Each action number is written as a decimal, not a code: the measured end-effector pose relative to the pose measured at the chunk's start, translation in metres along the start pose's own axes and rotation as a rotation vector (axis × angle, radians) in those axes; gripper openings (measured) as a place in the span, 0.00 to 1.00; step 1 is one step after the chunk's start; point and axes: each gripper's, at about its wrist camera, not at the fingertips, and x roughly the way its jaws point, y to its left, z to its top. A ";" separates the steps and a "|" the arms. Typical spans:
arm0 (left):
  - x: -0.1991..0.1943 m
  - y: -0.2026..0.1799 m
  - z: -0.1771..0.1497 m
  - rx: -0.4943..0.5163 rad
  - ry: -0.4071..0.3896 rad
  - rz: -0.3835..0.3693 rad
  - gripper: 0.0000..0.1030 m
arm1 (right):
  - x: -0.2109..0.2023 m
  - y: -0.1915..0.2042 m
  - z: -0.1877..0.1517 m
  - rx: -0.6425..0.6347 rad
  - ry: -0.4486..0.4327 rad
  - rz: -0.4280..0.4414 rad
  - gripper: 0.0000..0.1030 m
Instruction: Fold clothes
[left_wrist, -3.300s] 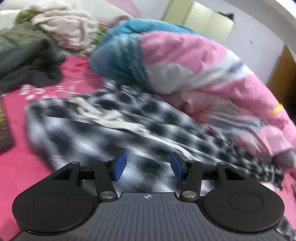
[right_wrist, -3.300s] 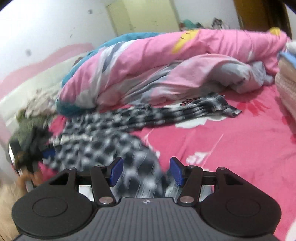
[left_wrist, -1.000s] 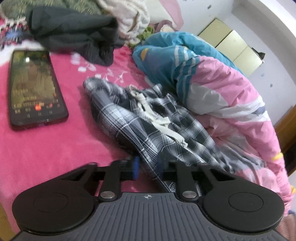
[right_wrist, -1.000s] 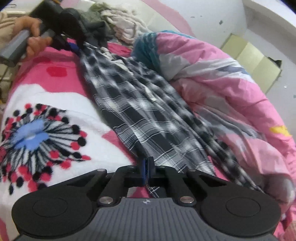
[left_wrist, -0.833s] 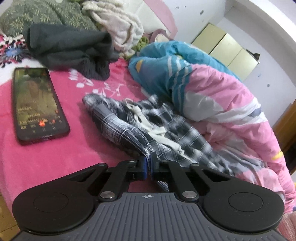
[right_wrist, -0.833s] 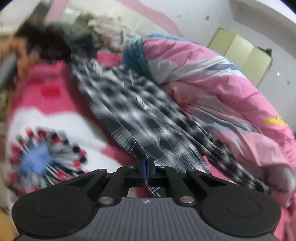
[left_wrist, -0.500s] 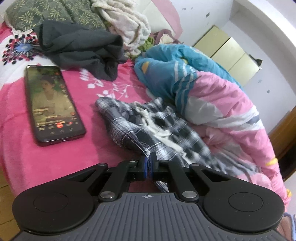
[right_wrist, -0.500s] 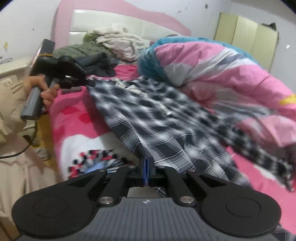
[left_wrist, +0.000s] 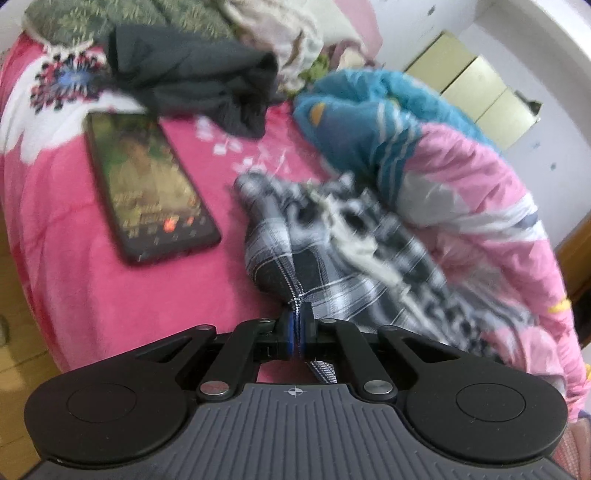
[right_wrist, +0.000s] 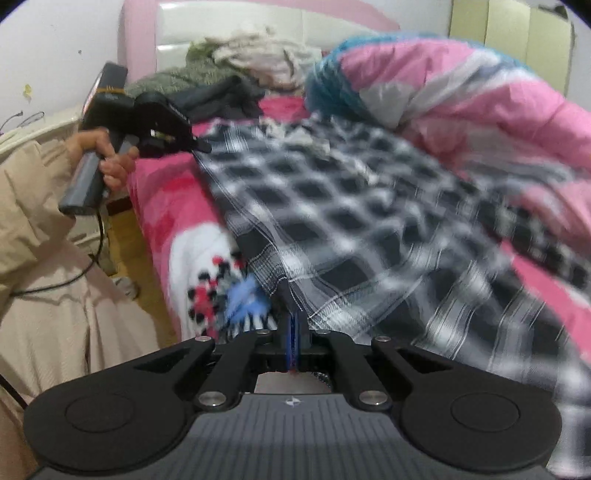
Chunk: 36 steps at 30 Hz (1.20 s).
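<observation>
Both grippers, left gripper (left_wrist: 296, 326) and right gripper (right_wrist: 294, 334), now clench edges of the checked garment (right_wrist: 362, 221), lifted taut off the pink bed (left_wrist: 74, 229) since seconds ago, ready for folding.

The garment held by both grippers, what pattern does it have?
Black-and-white plaid garment; the right wrist view shows it best.
</observation>
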 end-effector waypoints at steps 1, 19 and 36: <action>0.001 0.000 0.000 0.009 0.010 0.007 0.02 | 0.005 -0.003 -0.004 0.014 0.013 0.003 0.00; 0.002 -0.031 0.023 0.152 -0.226 0.231 0.20 | -0.010 -0.017 -0.010 0.169 -0.035 0.081 0.03; -0.013 -0.084 -0.024 0.364 -0.247 0.152 0.20 | -0.069 -0.047 -0.040 0.438 -0.075 0.035 0.04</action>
